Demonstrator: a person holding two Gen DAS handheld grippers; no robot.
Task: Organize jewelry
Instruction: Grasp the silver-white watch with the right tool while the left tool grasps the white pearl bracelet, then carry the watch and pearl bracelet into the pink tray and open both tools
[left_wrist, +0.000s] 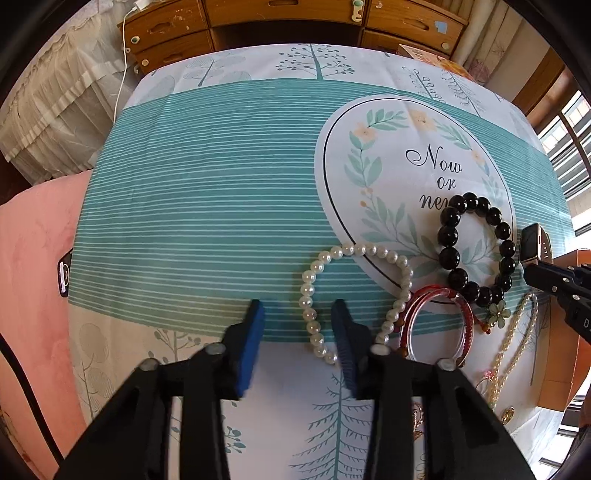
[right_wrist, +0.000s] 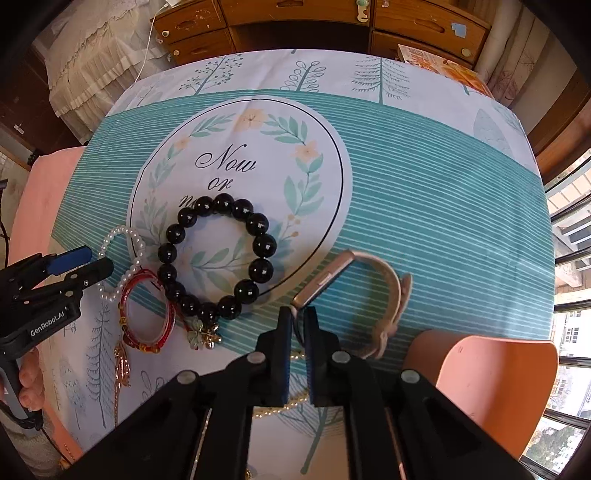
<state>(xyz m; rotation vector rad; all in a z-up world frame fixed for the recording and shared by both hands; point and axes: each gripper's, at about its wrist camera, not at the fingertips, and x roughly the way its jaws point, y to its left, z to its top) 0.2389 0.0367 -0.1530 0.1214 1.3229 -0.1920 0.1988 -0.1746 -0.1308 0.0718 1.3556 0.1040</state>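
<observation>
Straddling one side of the pearl bracelet (left_wrist: 347, 251), the left gripper (left_wrist: 298, 310) has its jaws apart. Right gripper (right_wrist: 299, 321) is nearly together, apparently pinching the watch (right_wrist: 325, 277) corner (contact hard to confirm). Black bead bracelet (right_wrist: 264, 245) and red bangle (right_wrist: 125, 299) lie loose on the tablecloth (right_wrist: 424, 203). Nothing looks sorted yet; the orange bin (right_wrist: 498, 376) is my guess for the destination.

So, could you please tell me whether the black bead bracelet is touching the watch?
Apart. The right wrist view shows striped cloth lying bare between the black bead bracelet and the watch.
</observation>
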